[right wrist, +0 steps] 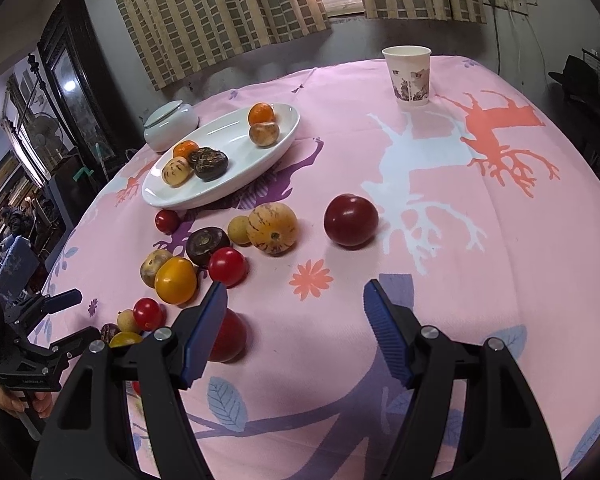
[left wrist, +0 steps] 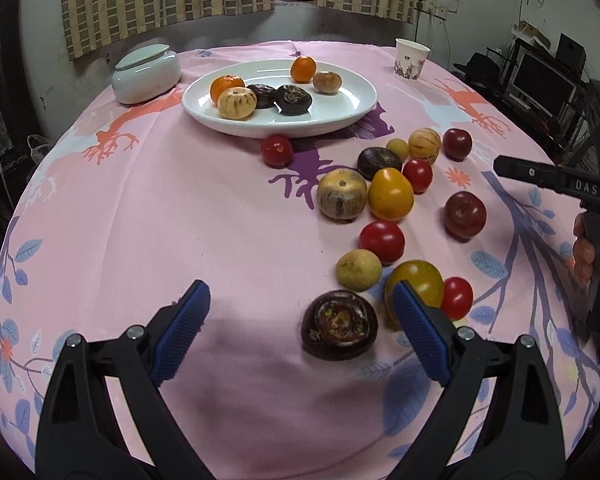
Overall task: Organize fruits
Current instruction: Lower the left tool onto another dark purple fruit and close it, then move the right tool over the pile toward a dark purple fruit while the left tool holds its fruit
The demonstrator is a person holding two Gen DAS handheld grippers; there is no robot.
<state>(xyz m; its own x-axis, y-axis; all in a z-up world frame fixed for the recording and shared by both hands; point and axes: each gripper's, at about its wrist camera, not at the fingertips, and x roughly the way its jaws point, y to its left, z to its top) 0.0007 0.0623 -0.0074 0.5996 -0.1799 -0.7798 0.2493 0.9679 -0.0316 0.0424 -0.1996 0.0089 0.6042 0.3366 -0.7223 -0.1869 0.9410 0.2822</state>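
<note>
A white oval plate (left wrist: 340, 114) (right wrist: 236, 188) holds several fruits: two oranges, two dark water chestnuts, a striped melon and a brown fruit. Many loose fruits lie on the pink cloth to its right. My left gripper (left wrist: 302, 300) is open and empty above the cloth; a dark water chestnut (left wrist: 339, 325) lies between its fingers, nearer the right one. My right gripper (right wrist: 296, 296) is open and empty; a dark red plum (right wrist: 351, 220) lies ahead of it, and another red fruit (right wrist: 230, 336) sits behind its left finger.
A lidded white jar (left wrist: 146, 74) (right wrist: 171, 124) stands left of the plate. A paper cup (left wrist: 410, 59) (right wrist: 410, 77) stands at the far right. The right gripper shows in the left wrist view (left wrist: 556, 178); the left gripper shows in the right wrist view (right wrist: 40, 332). Curtains hang behind.
</note>
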